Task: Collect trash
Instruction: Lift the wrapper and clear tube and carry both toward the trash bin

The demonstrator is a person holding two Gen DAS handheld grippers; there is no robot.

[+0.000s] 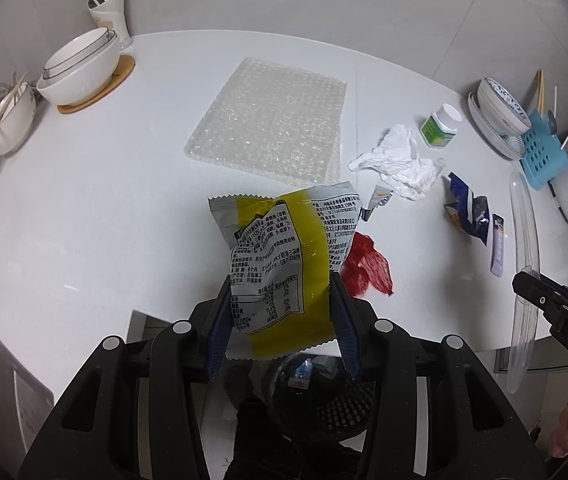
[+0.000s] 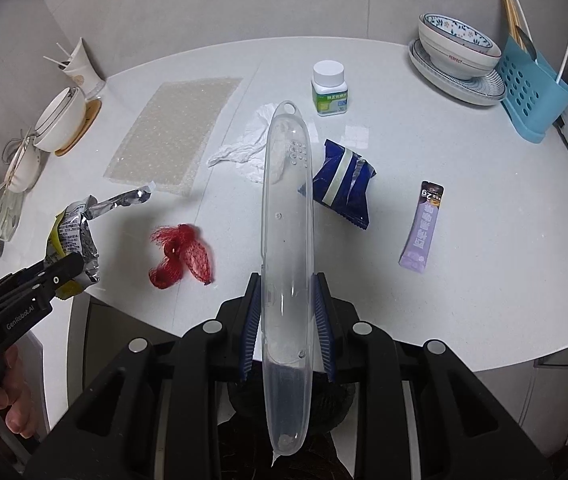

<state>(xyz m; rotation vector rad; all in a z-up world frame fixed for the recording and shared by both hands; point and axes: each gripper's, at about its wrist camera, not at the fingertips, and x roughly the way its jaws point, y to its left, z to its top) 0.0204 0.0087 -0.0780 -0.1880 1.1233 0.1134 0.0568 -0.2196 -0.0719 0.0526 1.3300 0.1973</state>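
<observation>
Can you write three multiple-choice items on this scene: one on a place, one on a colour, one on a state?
1. Where does the red net lie?
A. on the table
B. in a bowl
C. in the blue rack

2. What colour is the cap of the small bottle?
A. white
B. black
C. red

3. What does the right gripper hold?
A. nothing
B. a clear plastic case
C. a tissue

Key: 1 A, it rests on the white table. 2 A, the cap is white. 3 B, the fingers clamp the clear plastic case.
</observation>
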